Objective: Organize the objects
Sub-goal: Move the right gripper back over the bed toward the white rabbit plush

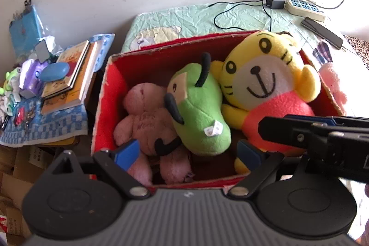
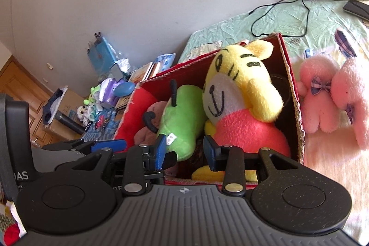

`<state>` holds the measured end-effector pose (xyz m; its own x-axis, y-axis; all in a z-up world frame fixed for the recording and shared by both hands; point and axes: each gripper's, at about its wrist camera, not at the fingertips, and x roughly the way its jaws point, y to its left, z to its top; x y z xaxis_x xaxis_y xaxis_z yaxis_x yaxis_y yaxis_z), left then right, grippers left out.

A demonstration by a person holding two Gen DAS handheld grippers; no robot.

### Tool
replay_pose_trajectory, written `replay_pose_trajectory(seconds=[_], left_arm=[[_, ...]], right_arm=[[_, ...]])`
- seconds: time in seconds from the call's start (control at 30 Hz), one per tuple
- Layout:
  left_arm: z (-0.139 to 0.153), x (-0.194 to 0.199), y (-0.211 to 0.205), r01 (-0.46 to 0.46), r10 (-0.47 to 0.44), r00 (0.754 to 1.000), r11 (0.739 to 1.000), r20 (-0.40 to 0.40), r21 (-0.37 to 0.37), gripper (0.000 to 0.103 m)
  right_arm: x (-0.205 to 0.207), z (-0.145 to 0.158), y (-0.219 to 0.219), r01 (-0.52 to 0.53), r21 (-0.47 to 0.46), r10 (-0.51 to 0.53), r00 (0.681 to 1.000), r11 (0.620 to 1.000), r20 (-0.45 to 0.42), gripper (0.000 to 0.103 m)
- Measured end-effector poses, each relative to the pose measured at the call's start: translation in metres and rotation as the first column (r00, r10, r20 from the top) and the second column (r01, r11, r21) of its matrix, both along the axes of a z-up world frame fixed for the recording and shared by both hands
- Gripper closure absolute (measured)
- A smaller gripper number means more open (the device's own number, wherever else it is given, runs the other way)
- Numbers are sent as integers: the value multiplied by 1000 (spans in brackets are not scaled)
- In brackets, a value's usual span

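Observation:
A red cardboard box stands on the bed, and three plush toys fill it. A pink bear lies at the left, a green toy in the middle, and a yellow tiger in a red shirt at the right. My left gripper hovers open over the near side of the box, a blue pad on either side of the green toy and touching nothing. My right gripper stands at the box's near edge, its pads a narrow gap apart with nothing between them. Two pink plush rabbits lie outside the box, to its right.
A power strip, a black adapter with its cable, and a dark flat device lie on the green bed cover behind the box. Left of the box, a low table holds books, a blue case and small clutter.

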<state>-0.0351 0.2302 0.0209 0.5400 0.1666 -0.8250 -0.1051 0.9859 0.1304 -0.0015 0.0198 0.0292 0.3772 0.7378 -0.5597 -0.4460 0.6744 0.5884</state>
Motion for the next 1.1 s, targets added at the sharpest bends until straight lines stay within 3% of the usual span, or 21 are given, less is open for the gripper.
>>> replay_pose_trajectory(seconds=[0.47,1.1], left_arm=[[13,-29,-47,-62,62,998,998,-1,11,11],[-20,-32,-129,-85,85,991,996,-107,1,11]], right_arm=[[-12,11,-30,-115,23,115,993,993,9,63],[-11,-14,-87,-214,-7,213,975,977,-60,62]])
